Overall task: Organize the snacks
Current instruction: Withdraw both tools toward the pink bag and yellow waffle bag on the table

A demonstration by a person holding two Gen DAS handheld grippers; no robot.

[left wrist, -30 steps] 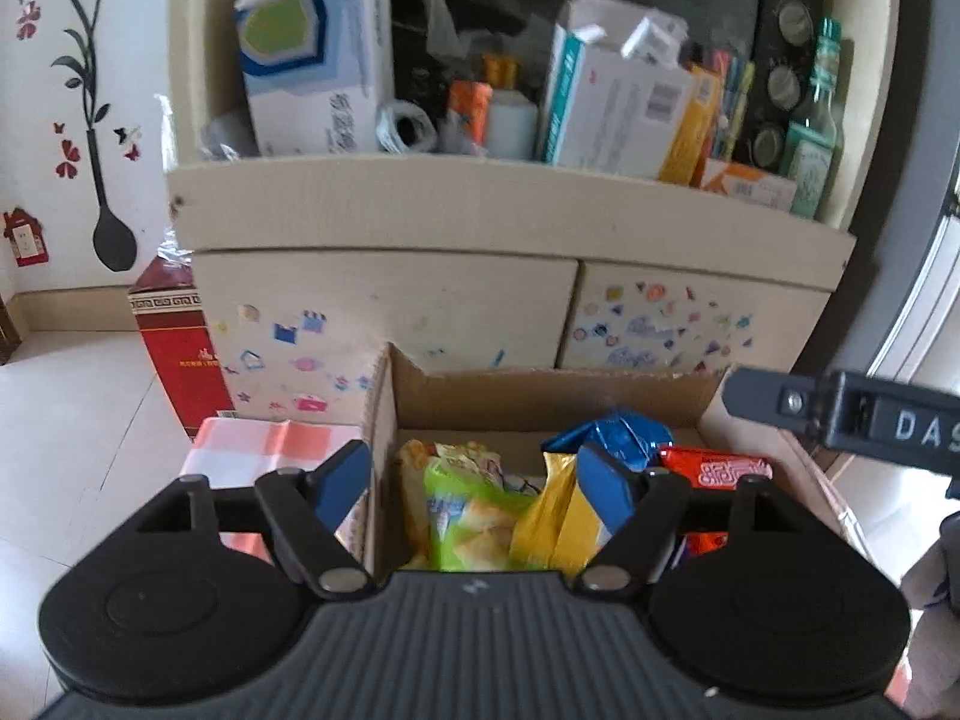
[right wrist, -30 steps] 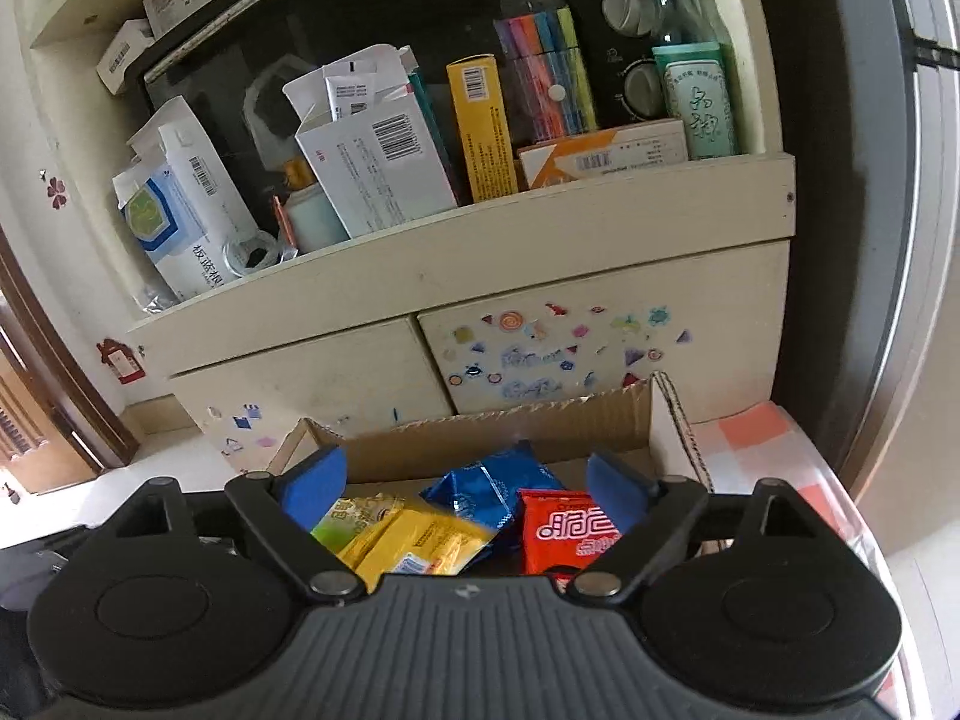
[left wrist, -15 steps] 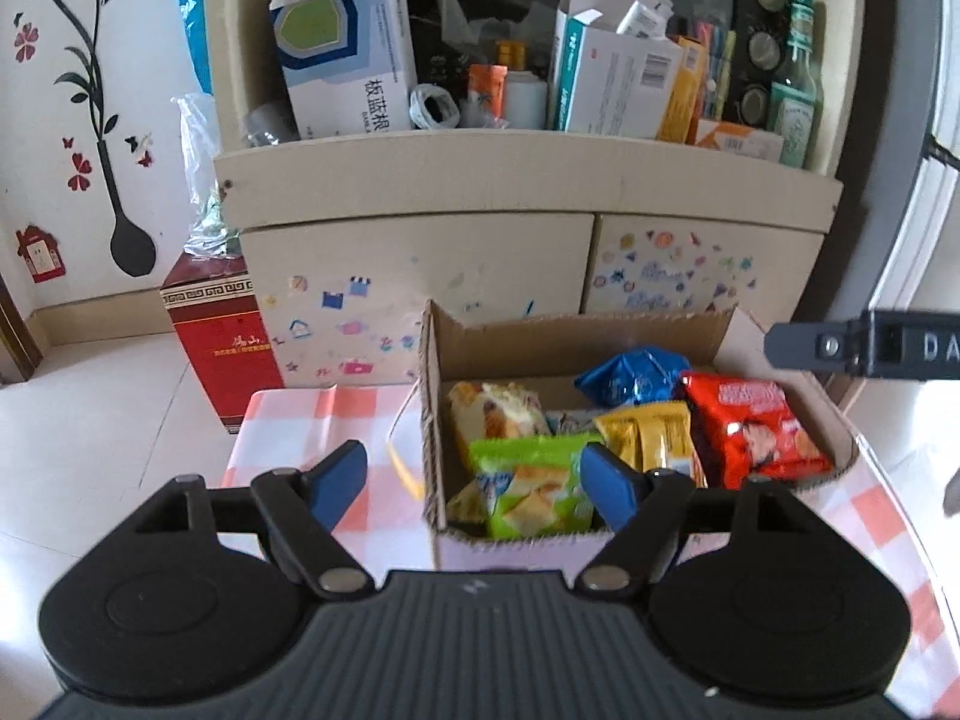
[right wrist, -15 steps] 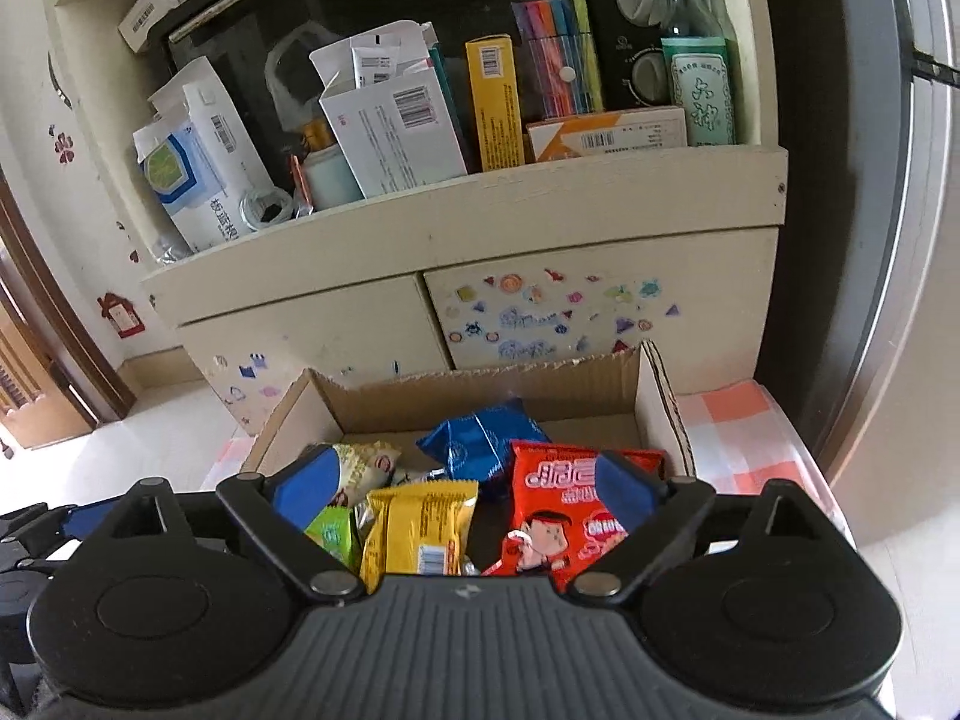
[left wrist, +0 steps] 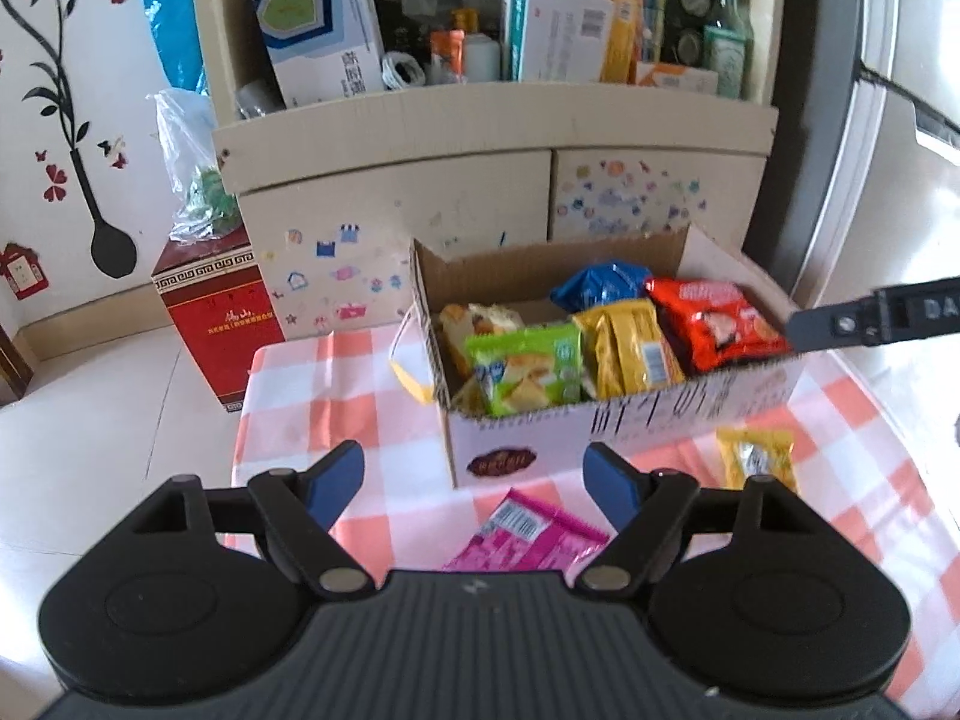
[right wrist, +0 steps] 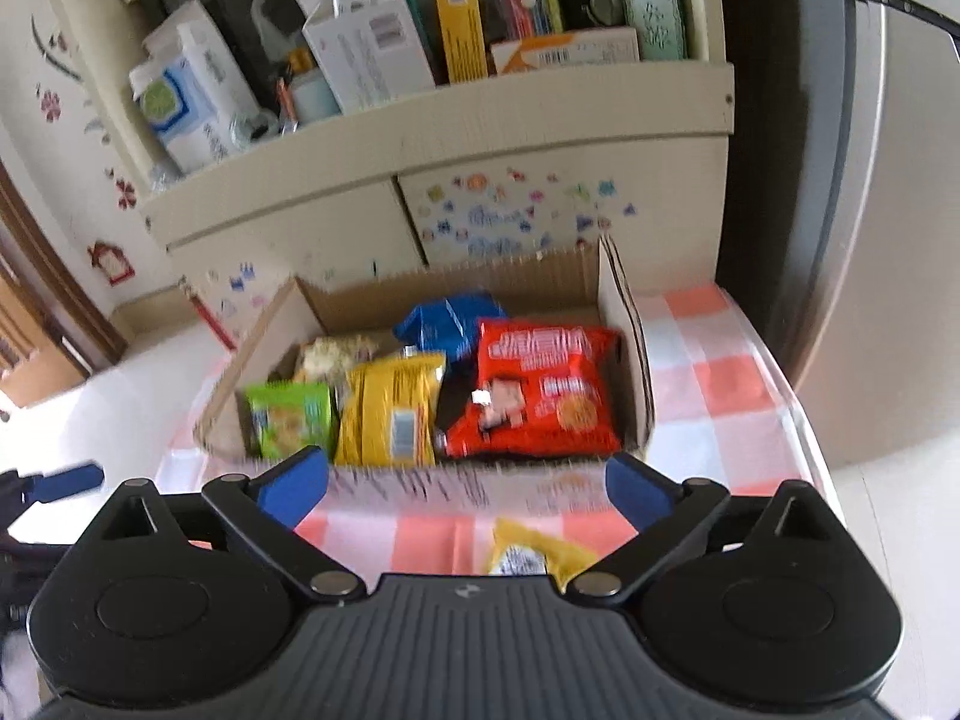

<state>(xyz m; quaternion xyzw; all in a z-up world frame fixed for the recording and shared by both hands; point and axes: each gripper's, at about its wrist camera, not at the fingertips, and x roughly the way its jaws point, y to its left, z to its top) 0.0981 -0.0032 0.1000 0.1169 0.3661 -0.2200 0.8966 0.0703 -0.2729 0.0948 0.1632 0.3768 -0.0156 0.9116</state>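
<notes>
A cardboard box (left wrist: 528,450) (right wrist: 624,324) stands on a table with a red-and-white checked cloth (left wrist: 312,402). It holds green (left wrist: 522,369), yellow (left wrist: 630,354), red (left wrist: 714,321) and blue (left wrist: 606,285) snack packets. A pink packet (left wrist: 528,540) and a small yellow packet (left wrist: 756,459) (right wrist: 534,552) lie on the cloth in front of the box. My left gripper (left wrist: 477,483) is open and empty above the pink packet. My right gripper (right wrist: 468,492) is open and empty above the small yellow packet; it also shows in the left wrist view (left wrist: 870,315).
A cream cabinet (left wrist: 492,138) with stickers stands behind the table, its shelf crowded with boxes and a bottle (left wrist: 729,54). A red carton (left wrist: 216,312) stands on the floor at left. A grey fridge (right wrist: 870,210) is at right.
Both grippers have pulled back and up from the box. The table front with the pink and small yellow packets has come into view.
</notes>
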